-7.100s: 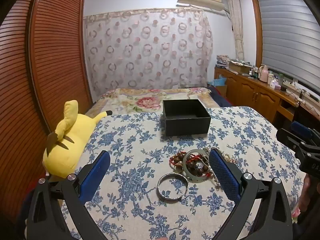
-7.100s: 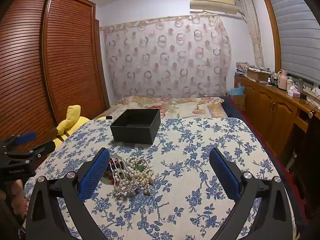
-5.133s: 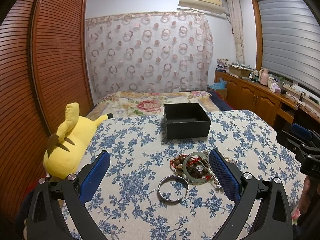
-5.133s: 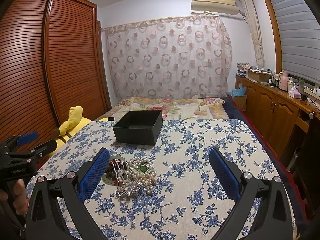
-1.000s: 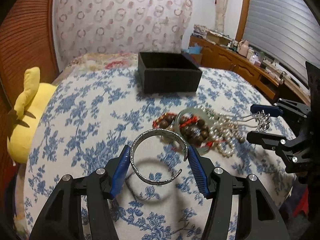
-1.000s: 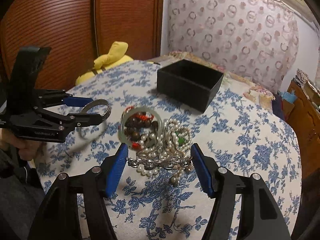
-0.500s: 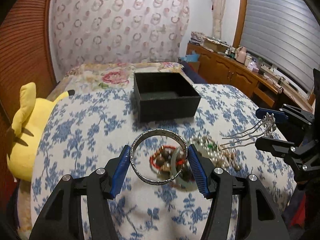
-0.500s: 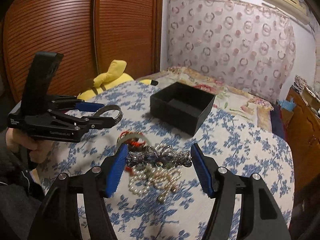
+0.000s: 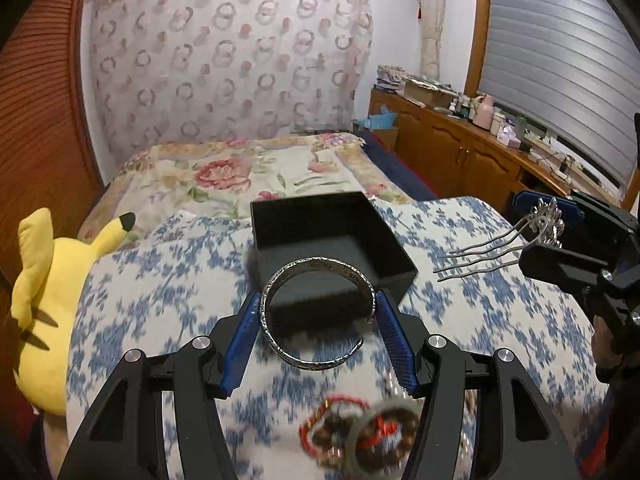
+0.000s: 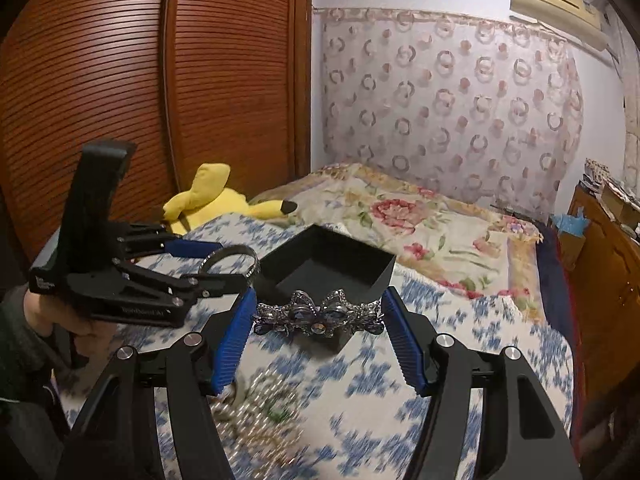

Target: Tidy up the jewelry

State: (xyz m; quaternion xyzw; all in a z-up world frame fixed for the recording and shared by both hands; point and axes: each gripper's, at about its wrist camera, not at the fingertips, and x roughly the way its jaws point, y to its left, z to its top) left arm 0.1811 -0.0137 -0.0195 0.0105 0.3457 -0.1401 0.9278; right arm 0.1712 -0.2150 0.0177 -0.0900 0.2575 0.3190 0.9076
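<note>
The left gripper [image 9: 318, 320] is clamped across a silver cuff bangle [image 9: 318, 312], held in the air just near of the open black box [image 9: 328, 240]; the right gripper [image 10: 318, 322] pinches a jewelled hair comb [image 10: 318, 314] end to end, likewise aloft before the box; the comb's prongs [image 9: 476, 258] point left toward the box; beneath, blurred on the blue floral tablecloth [image 9: 160, 280], lie red and brown bead bracelets [image 9: 360, 436] and pearls [image 10: 264, 404]; a yellow Pikachu plush [image 9: 44, 300] sits far left.
</note>
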